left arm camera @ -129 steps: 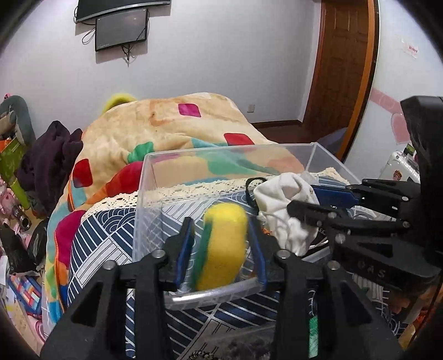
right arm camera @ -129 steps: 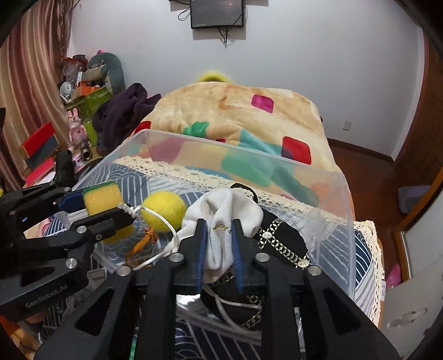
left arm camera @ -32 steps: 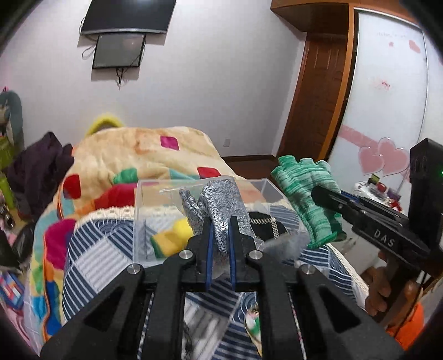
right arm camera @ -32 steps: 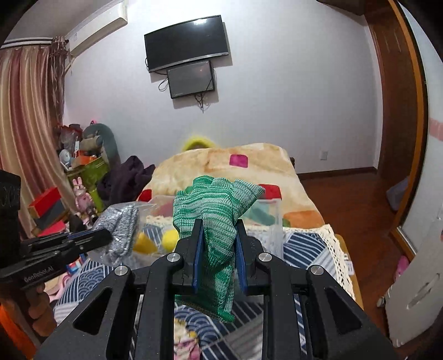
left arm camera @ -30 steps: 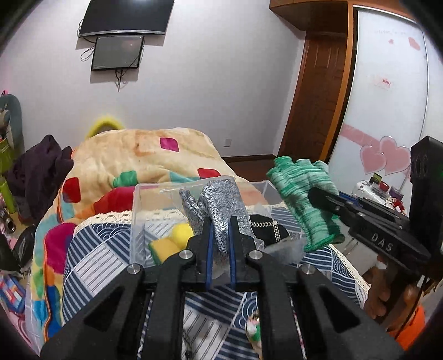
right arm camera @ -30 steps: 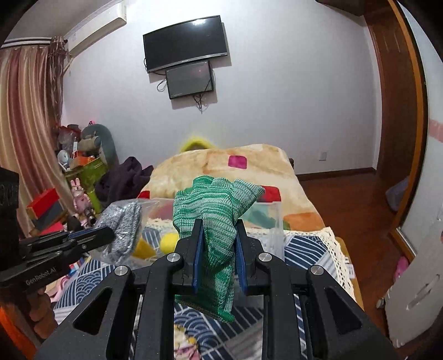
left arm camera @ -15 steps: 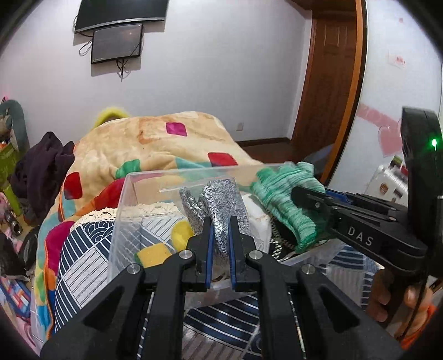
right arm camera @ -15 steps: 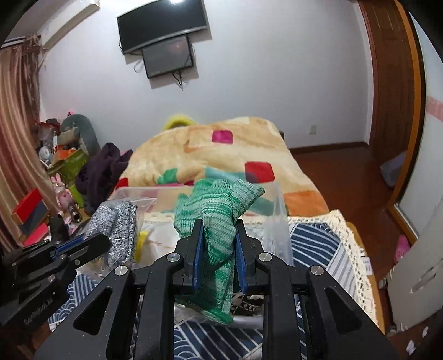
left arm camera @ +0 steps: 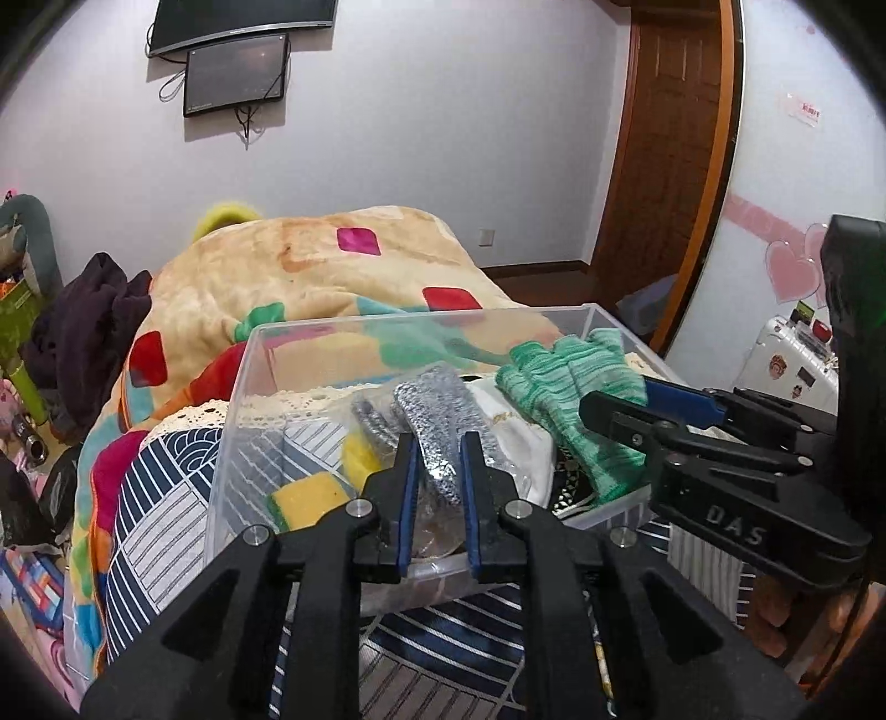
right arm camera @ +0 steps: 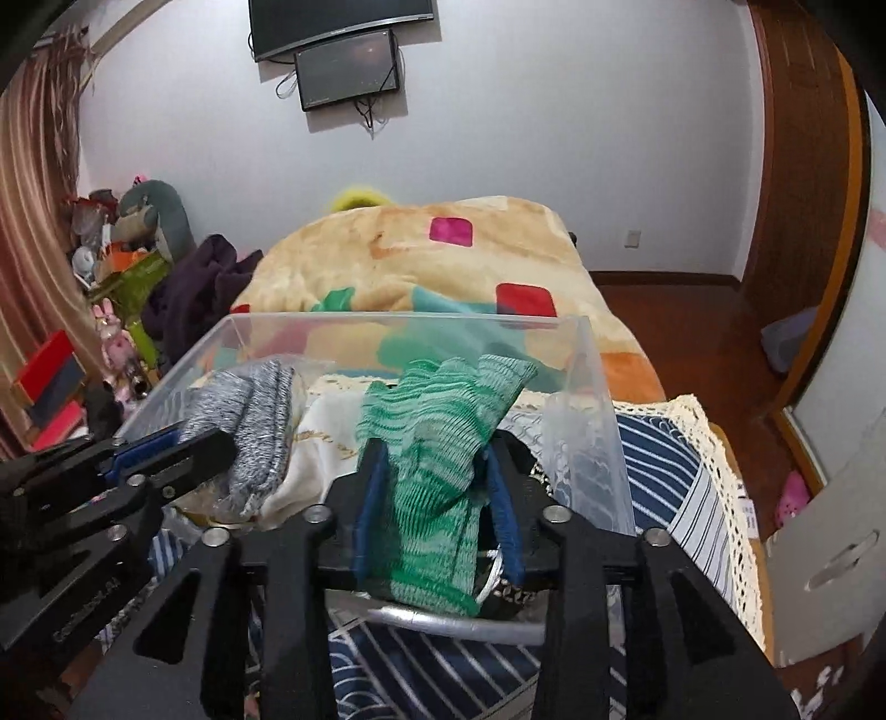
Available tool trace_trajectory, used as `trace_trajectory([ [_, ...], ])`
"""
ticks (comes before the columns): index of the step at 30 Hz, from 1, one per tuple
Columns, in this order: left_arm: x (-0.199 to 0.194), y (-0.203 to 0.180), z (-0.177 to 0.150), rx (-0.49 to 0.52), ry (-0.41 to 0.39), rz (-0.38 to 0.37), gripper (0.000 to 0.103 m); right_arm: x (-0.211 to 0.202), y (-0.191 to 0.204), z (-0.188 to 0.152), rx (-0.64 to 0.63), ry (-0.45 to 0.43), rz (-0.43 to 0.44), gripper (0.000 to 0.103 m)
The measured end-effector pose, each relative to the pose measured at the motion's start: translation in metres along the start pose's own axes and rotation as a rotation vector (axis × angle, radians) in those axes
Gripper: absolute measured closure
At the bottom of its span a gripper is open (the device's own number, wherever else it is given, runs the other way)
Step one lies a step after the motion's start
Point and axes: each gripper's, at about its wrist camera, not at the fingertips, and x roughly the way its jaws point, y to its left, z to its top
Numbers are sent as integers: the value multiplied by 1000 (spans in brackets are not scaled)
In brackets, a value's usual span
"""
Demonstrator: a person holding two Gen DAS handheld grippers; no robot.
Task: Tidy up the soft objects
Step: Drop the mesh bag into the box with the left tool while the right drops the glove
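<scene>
Two limp knit gloves hang over the clear plastic bin (left arm camera: 260,354): the left gripper (left arm camera: 437,476) pinches the bagged grey glove (left arm camera: 443,421) mid-body, while the right gripper (right arm camera: 437,498), jaws parted, loosely flanks the green glove (right arm camera: 443,443), both light and floppy.

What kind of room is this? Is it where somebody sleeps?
Most likely a bedroom. There is a bed under a big colourful blanket, a TV on the wall and a wooden door. A pile of toys sits in the corner beside the bed.
</scene>
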Motion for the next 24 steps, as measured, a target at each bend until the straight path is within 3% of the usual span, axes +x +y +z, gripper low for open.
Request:
trace_trajectory([
  [5, -18, -2, 3, 2, -27, -18, 86, -16, 1, 6, -7, -45, 17, 49],
  [11, -56, -2, 3, -13, -98, -54, 66, -42, 11, 11, -52, -125, 27, 30],
  [14, -78, -6, 3, 18, -143, -38, 54, -51, 17, 13, -77, -154, 25, 25],
  [16, -89, -7, 2, 36, -166, -27, 37, -58, 22, 13, -95, -174, 21, 22],
  [18, -101, -5, -2, 37, -182, -24, 27, -65, 24, 11, -106, -203, 11, 18],
  [22, -107, 5, -14, 22, -152, -16, 8, -70, 28, 4, -114, -207, 30, 15],
  [24, -105, 12, -23, 10, -128, 5, 7, -68, 30, -1, -120, -188, 49, 15],
])
